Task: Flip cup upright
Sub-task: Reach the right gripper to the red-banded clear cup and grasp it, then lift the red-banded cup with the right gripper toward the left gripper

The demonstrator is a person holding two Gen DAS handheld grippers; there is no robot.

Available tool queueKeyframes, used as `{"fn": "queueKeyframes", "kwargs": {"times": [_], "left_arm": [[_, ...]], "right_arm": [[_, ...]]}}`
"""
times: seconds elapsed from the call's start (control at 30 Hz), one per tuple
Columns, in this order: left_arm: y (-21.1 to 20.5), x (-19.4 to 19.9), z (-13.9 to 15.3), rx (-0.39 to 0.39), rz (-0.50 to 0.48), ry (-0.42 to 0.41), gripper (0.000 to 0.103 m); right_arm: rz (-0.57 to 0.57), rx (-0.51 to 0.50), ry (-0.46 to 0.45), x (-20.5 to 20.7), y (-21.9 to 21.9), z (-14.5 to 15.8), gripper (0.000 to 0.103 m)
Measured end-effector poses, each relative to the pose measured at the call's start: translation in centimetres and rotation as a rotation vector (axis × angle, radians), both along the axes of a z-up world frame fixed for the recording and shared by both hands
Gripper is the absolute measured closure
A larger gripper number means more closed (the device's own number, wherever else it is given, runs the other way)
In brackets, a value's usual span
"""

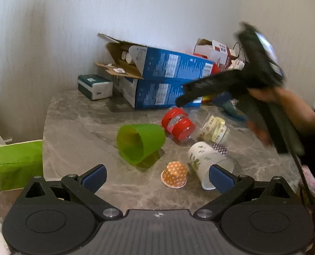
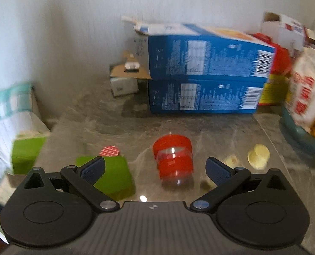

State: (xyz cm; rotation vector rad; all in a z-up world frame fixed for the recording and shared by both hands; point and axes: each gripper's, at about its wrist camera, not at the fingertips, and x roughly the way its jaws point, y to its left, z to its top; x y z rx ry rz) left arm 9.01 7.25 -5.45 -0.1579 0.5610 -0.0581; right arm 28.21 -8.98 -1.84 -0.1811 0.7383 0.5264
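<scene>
Several cups lie tipped on the marble table [image 1: 76, 127]: a green cup [image 1: 140, 142] on its side with its mouth toward me, a clear cup with red bands [image 1: 178, 125], a clear cup with yellow bands [image 1: 214, 128], a white cup with green print [image 1: 206, 161], and a small orange dotted cup [image 1: 175, 174] upside down. My left gripper [image 1: 157, 177] is open and empty just short of the orange cup. My right gripper [image 2: 155, 167] is open, with the red-banded cup [image 2: 173, 161] lying between its fingers. In the left wrist view the right gripper [image 1: 191, 94] hovers above the red-banded cup.
Two stacked blue boxes [image 1: 163, 80] stand at the back by the wall, with a small green-white box [image 1: 94, 86] to their left. Red and white packages [image 2: 285, 48] and a blue bowl of snacks [image 2: 302, 136] crowd the right. A green bag [image 1: 15, 161] sits off the table's left edge.
</scene>
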Motion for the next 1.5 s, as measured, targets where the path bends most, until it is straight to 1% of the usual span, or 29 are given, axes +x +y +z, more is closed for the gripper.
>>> {"fn": "queueKeyframes", "kwargs": {"times": [0.03, 0.1, 0.17, 0.2, 0.3, 0.37, 0.47, 0.53, 0.6, 0.63, 0.7, 0.8, 0.9, 0.97, 1.03, 1.17, 1.27, 1.37, 1.43, 1.5], "left_arm": [[0.2, 0.1, -0.3, 0.003, 0.004, 0.005, 0.000], [0.7, 0.2, -0.7, -0.008, 0.011, 0.014, 0.000], [1.5, 0.1, -0.9, -0.035, 0.021, 0.024, 0.000], [1.8, 0.0, -0.9, -0.043, 0.023, 0.022, 0.000], [2.5, -0.5, -0.8, -0.040, 0.040, 0.014, 0.000], [3.1, -0.8, -0.7, -0.050, 0.050, 0.013, 0.000], [3.7, -1.3, -0.5, -0.085, 0.036, 0.013, 0.000], [3.9, -1.8, -0.3, -0.083, 0.032, 0.006, 0.000], [3.9, -2.2, -0.1, -0.079, 0.035, 0.001, 0.000], [4.0, -2.4, -0.1, -0.081, 0.033, -0.001, 0.000], [4.1, -2.9, 0.1, -0.080, 0.036, -0.006, 0.000], [4.2, -3.6, 0.2, -0.083, 0.047, -0.012, 0.000], [4.4, -4.4, 0.4, -0.087, 0.059, -0.016, 0.000], [4.6, -5.1, 0.7, -0.084, 0.070, -0.022, 0.000], [4.9, -5.9, 1.0, -0.086, 0.080, -0.030, 0.000], [4.9, -8.0, 1.9, -0.092, 0.089, -0.067, 0.000], [4.9, -9.2, 2.4, -0.107, 0.086, -0.084, 0.000], [4.7, -10.6, 2.5, -0.122, 0.077, -0.091, 0.000], [4.6, -11.6, 2.6, -0.138, 0.074, -0.100, 0.000], [4.5, -12.7, 2.5, -0.163, 0.069, -0.112, 0.000]], "right_arm": [[-0.003, -0.028, 0.008, 1.0, 0.7, -0.4, 0.001], [0.010, -0.057, 0.060, 2.8, 1.7, -1.3, 0.002], [0.014, -0.097, 0.096, 4.4, 2.6, -2.1, 0.007], [0.007, -0.116, 0.111, 5.1, 3.0, -2.5, 0.009], [-0.005, -0.134, 0.172, 6.7, 3.4, -3.4, 0.017], [-0.008, -0.151, 0.199, 7.1, 3.6, -4.1, 0.018], [-0.007, -0.178, 0.225, 7.7, 4.1, -4.9, 0.021], [-0.003, -0.183, 0.238, 7.6, 4.2, -5.4, 0.021], [-0.011, -0.191, 0.246, 7.7, 4.4, -5.8, 0.023], [-0.012, -0.196, 0.249, 7.7, 4.5, -5.9, 0.025], [-0.014, -0.202, 0.243, 7.7, 4.7, -5.9, 0.034], [-0.021, -0.216, 0.240, 7.6, 4.7, -6.0, 0.035], [-0.037, -0.226, 0.230, 7.7, 4.8, -5.8, 0.038], [-0.051, -0.210, 0.209, 7.6, 4.6, -5.2, 0.040], [-0.072, -0.172, 0.185, 7.3, 4.1, -4.0, 0.040], [-0.065, -0.096, 0.126, 4.8, 2.9, -0.3, 0.040], [-0.033, -0.009, 0.086, 0.8, 1.2, 3.3, 0.040], [0.000, 0.075, 0.075, -3.6, -0.9, 5.6, 0.040], [0.010, 0.127, 0.085, -6.9, -2.5, 6.1, 0.039], [0.026, 0.147, 0.116, -10.2, -3.3, 5.5, 0.039]]}}
